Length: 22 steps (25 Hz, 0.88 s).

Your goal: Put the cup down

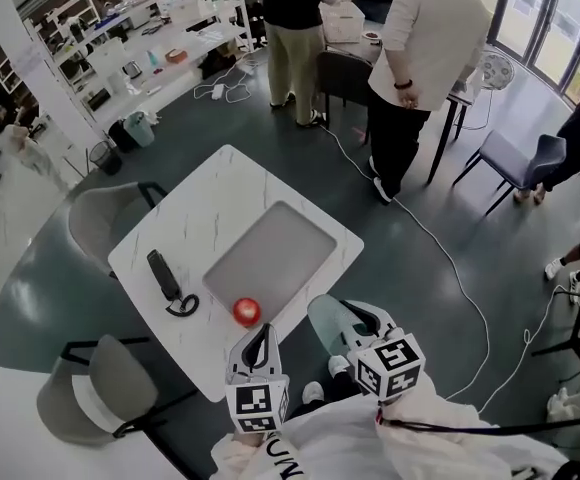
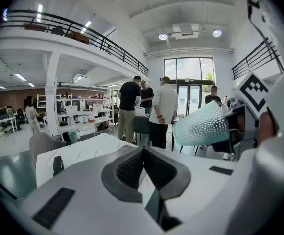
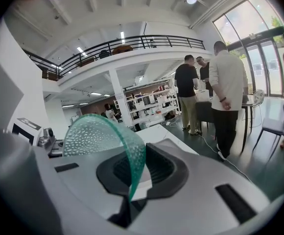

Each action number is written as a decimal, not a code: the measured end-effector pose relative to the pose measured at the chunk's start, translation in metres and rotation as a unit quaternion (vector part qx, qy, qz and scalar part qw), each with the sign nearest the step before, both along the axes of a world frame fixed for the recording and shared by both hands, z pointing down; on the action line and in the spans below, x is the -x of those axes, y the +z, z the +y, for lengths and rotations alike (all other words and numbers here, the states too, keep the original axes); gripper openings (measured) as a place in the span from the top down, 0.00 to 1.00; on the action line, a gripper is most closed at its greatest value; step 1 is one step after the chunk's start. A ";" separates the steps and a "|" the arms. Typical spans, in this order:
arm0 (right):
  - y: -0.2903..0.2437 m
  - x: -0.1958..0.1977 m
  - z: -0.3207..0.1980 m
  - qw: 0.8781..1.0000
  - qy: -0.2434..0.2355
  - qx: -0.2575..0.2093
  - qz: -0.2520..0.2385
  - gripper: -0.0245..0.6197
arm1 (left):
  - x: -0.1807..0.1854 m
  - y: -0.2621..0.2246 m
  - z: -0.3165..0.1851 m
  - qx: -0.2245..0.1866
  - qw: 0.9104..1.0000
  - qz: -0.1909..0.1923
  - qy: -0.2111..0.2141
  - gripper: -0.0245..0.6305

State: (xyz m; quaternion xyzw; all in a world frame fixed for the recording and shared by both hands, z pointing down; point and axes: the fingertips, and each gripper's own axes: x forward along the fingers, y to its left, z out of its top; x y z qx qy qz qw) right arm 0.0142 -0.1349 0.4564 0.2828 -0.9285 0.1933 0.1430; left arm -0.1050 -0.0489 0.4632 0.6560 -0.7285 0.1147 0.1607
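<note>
Cup (image 3: 95, 133) (green, dimpled) | right gripper (image 3: 139, 173) clamped on rim | left gripper (image 2: 143, 160) jaws together

ball (image 1: 246, 311) on the table (image 1: 200, 198) at the tray's (image 1: 270, 258) near corner; handset (image 1: 163, 275), perhaps, left; cup (image 1: 328, 326) right, beyond the edge.

On my left gripper (image 2: 143, 151) the jaws meet, empty, over the table (image 2: 83, 153); the cup (image 2: 201, 126) hangs to its right.

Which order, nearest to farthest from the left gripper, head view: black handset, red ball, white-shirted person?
1. red ball, on the table just ahead of the left gripper.
2. black handset, farther left on the table.
3. white-shirted person, standing beyond the table.
</note>
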 end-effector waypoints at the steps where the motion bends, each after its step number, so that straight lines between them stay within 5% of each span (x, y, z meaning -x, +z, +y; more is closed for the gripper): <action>1: 0.002 0.001 -0.006 1.000 -0.005 0.001 -0.001 0.93 | -0.001 0.001 -0.006 0.001 1.000 0.000 -0.005 0.95; 22: 0.025 0.015 -0.075 0.998 -0.061 0.025 0.003 0.93 | 0.005 0.017 -0.061 0.023 0.998 -0.009 -0.060 0.95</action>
